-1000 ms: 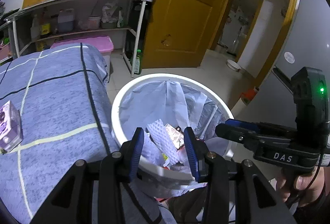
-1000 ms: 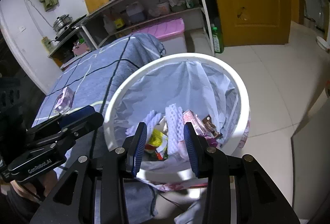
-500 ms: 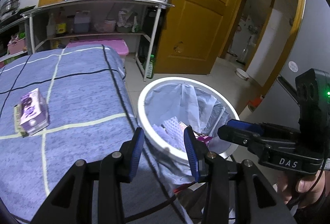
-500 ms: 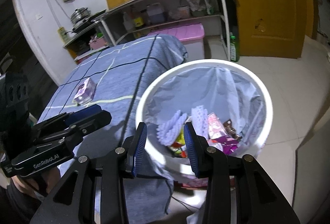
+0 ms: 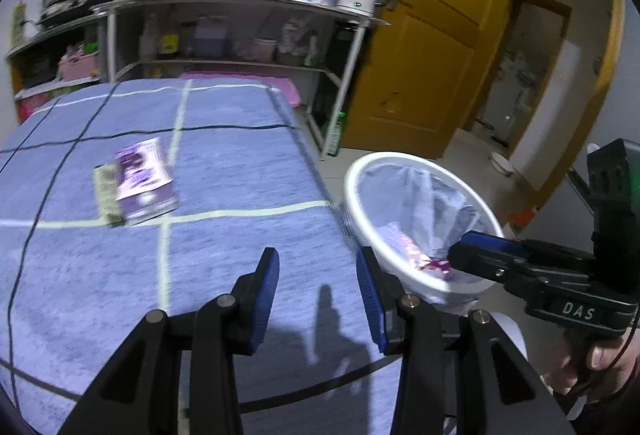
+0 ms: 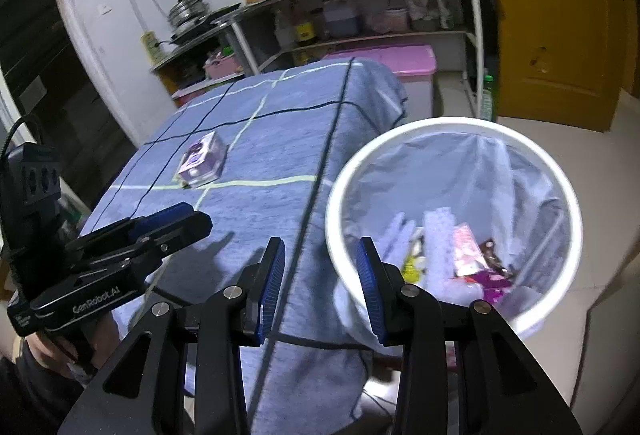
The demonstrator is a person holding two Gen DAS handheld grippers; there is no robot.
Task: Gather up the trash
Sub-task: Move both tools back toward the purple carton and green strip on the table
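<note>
Both grippers have swung off the white bin (image 6: 452,215) toward the blue tablecloth (image 5: 224,163). Left gripper (image 5: 318,291) hovers over bare cloth, fingers spread, nothing between them. Right gripper (image 6: 320,283), also spread and empty, straddles the table edge beside the bin rim. A purple carton (image 5: 140,181) lies at ten o'clock from the left gripper, open cloth all around it, well inside the table's edges.
</note>
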